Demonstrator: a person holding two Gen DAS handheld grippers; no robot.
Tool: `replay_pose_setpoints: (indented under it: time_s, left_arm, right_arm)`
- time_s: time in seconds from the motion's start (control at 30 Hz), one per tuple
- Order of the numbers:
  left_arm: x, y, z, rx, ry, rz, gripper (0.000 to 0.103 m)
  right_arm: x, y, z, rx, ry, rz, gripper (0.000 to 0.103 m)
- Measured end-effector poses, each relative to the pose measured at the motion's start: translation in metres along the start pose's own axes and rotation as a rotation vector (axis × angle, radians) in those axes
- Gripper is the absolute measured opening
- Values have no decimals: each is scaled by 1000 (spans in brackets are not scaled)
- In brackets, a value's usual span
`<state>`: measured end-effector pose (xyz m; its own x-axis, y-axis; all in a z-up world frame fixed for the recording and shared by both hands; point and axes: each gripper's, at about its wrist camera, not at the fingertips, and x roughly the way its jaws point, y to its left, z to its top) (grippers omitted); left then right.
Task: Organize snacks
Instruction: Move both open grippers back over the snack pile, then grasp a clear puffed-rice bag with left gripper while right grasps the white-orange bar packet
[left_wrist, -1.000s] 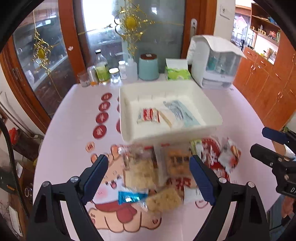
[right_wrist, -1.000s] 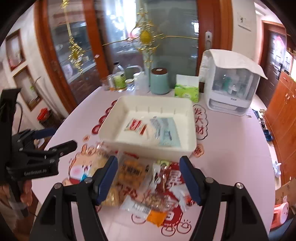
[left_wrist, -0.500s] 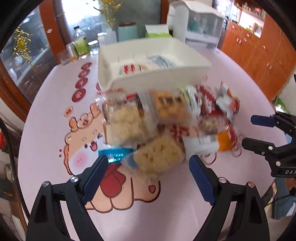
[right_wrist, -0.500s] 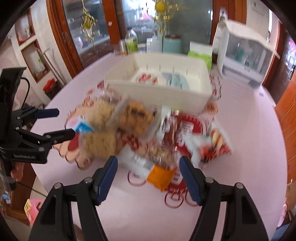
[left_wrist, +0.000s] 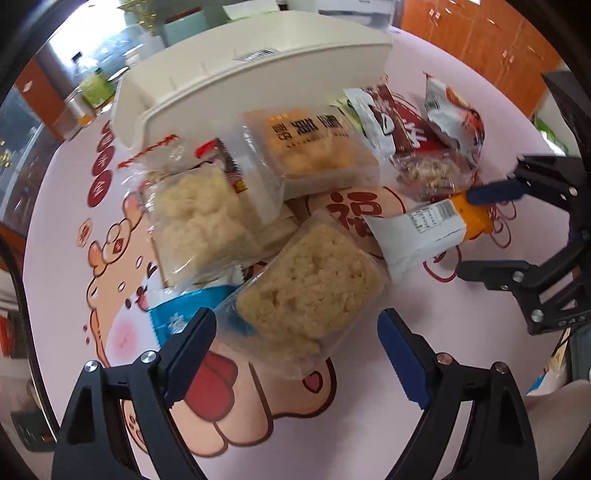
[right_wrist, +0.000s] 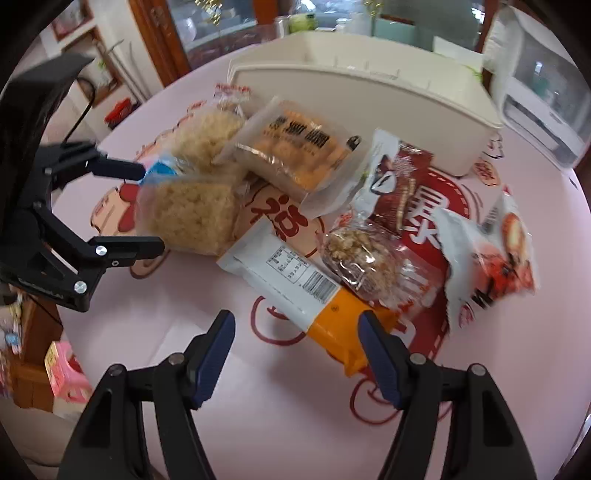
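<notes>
A pile of snack packets lies on the pink table in front of a white tray (left_wrist: 258, 81) (right_wrist: 369, 99). My left gripper (left_wrist: 295, 345) (right_wrist: 147, 208) is open, low over a clear packet of pale rice crisps (left_wrist: 310, 288) (right_wrist: 188, 218), which lies just ahead of its blue pads. My right gripper (right_wrist: 295, 345) (left_wrist: 480, 232) is open too. A white and orange packet (right_wrist: 295, 280) (left_wrist: 424, 229) lies between its fingers, with the orange end close to the right pad. Nothing is gripped.
Other packets in the pile: an orange cake packet (left_wrist: 314, 147), a second rice-crisp packet (left_wrist: 199, 221), a blue one (left_wrist: 177, 314), a brown one (right_wrist: 402, 184), nuts (right_wrist: 362, 254), a red and white bag (right_wrist: 495, 251). Bottles (left_wrist: 92, 85) and a white appliance (right_wrist: 535, 85) stand behind the tray.
Both grippers have come down and tipped towards the snack pile. The packets now fill the views and the tray has slid to the top. Both stay open.
</notes>
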<state>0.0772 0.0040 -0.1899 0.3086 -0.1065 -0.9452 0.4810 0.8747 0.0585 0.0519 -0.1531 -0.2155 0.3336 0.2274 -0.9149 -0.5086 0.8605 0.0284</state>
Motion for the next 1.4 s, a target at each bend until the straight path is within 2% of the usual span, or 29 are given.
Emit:
replay_pose_setpoints:
  time_s: [0.17,0.27,0.37,0.43,0.47,0.6,0.67,0.83,0.87,1.13,1.33,1.4]
  left_arm:
    - [14,0,9,40,34,-26,88]
    - [22,-1,14,44,58,-51,88]
    - [29,-4,18,56,75,-70,88]
    - [31,-7,19,67,79,-72,87]
    - [33,-10,20,69,82,-68,82]
    - [38,-12,21,31,101,-70,67]
    - [40,-15,17,-2,101,-73,65]
    - [37,-25,8,-81,75,-69,61]
    - [33,-26,2,-96,69,-76,58]
    - [11,-43,-28,-216,28,-94,56]
    - [-21,-49,-42,-280,-8,-92,56]
    - [-30,-42,-37,-281,-22,-84,56]
  right_arm:
    - [13,3,11,-74,4,-44,69]
    - [29,3,15,-108,69,0,69]
    - [32,11,15,-184,61,-8,69]
    - [30,12,15,-183,59,-8,63]
    - [28,11,15,-177,57,-9,53]
    - [23,5,16,-102,61,-5,41]
    - [18,-1,15,-39,54,10,36]
    - [9,-9,5,65,46,22,33]
    - [8,-10,4,83,45,28,33]
    - [-8,-2,-20,213,9,81,33]
    - [-26,1,-18,238,-11,108,33]
    - [-32,4,-14,242,-23,116,33]
